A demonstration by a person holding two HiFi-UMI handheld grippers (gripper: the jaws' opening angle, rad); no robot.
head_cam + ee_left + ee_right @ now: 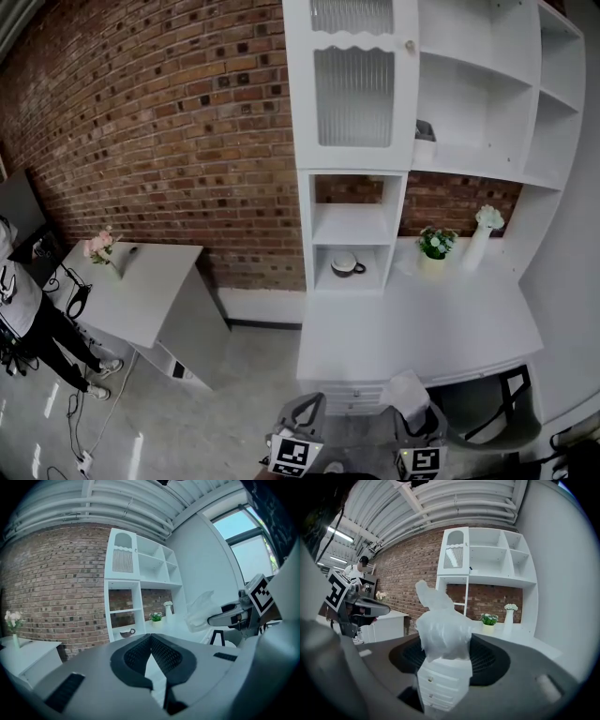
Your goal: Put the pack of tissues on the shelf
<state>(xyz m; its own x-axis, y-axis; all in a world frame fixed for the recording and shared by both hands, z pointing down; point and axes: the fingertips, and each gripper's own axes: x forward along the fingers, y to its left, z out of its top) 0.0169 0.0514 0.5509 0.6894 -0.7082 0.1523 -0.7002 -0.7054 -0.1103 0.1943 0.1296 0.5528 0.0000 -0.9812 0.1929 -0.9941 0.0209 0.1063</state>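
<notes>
The pack of tissues (405, 389) is a crinkled white plastic packet, and my right gripper (415, 414) is shut on it at the bottom of the head view, just in front of the desk edge. In the right gripper view the pack of tissues (443, 630) stands upright between the jaws of the right gripper (445, 654). My left gripper (312, 401) hangs beside it to the left, shut with nothing in it; its pads (161, 654) meet at the tips. The white shelf unit (354, 225) rises ahead behind the desk, its cubbies open.
A white desk (412, 319) with drawers stands under the shelves. On it are a potted plant (436, 244) and a white vase (483, 234); a cup (345, 265) sits in the lowest cubby. A side table (141, 281) and a person (19, 300) are at left, a chair (497, 422) at right.
</notes>
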